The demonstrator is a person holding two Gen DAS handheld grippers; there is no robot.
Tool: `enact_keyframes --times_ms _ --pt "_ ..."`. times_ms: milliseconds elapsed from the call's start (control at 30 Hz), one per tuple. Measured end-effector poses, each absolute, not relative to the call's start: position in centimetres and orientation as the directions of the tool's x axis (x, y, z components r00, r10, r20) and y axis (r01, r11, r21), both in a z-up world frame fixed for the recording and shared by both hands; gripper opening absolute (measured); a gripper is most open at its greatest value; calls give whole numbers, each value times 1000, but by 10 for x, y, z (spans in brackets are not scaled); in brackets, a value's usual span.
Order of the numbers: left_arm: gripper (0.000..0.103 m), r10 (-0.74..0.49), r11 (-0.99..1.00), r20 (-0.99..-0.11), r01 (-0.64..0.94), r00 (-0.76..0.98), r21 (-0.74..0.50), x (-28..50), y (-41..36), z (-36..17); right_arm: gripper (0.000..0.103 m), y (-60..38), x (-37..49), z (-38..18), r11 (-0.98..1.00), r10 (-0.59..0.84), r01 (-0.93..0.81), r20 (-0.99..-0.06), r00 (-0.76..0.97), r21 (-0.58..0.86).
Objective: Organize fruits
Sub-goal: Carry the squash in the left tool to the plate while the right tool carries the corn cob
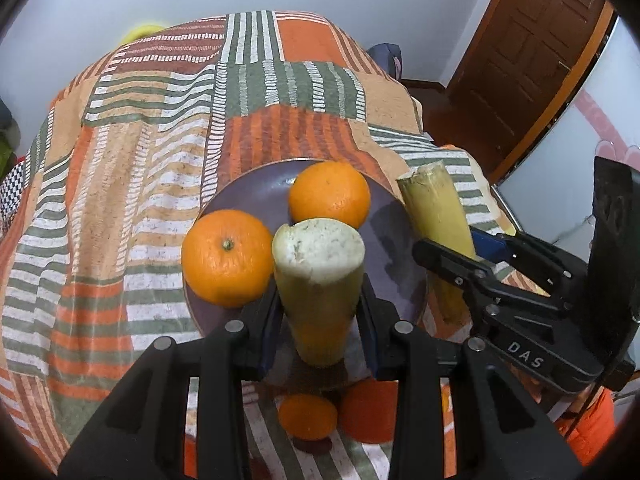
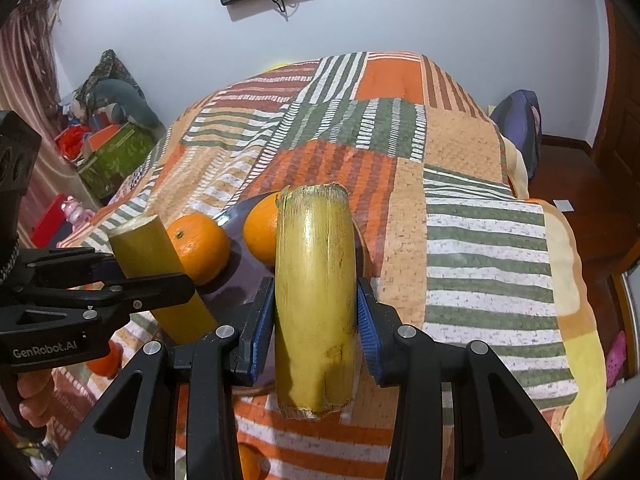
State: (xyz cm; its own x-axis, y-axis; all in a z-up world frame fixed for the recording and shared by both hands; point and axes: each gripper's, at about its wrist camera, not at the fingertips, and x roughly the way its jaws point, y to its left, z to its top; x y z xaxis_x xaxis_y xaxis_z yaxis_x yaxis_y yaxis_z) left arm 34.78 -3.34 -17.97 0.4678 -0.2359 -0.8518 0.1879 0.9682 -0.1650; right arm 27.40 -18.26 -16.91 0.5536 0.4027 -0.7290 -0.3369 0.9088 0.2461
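Note:
My left gripper [image 1: 320,320] is shut on a yellow sugarcane piece [image 1: 320,280], held upright over the near edge of a dark purple plate [image 1: 256,192]. Two oranges [image 1: 226,258] [image 1: 329,194] sit on the plate. My right gripper [image 2: 316,324] is shut on a second sugarcane piece [image 2: 316,292], held just right of the plate [image 2: 244,268]. In the left wrist view the right gripper [image 1: 476,258] and its cane [image 1: 436,216] show at the plate's right rim. In the right wrist view the left gripper [image 2: 144,276] holds its cane [image 2: 148,248] beside the oranges [image 2: 200,248] [image 2: 260,228].
A patchwork striped blanket [image 1: 160,160] covers the bed. Two more oranges [image 1: 308,416] [image 1: 368,412] lie on the blanket below the plate. Boxes and clutter [image 2: 108,148] stand at the bed's left side. A wooden door [image 1: 532,40] is at the far right.

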Motion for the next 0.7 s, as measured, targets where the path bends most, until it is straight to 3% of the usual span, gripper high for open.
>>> enact_keyframes --times_ms 700 --pt "35 -141 986 -865 147 481 -79 387 -46 -196 36 -180 299 -183 927 372 -253 -758 536 276"
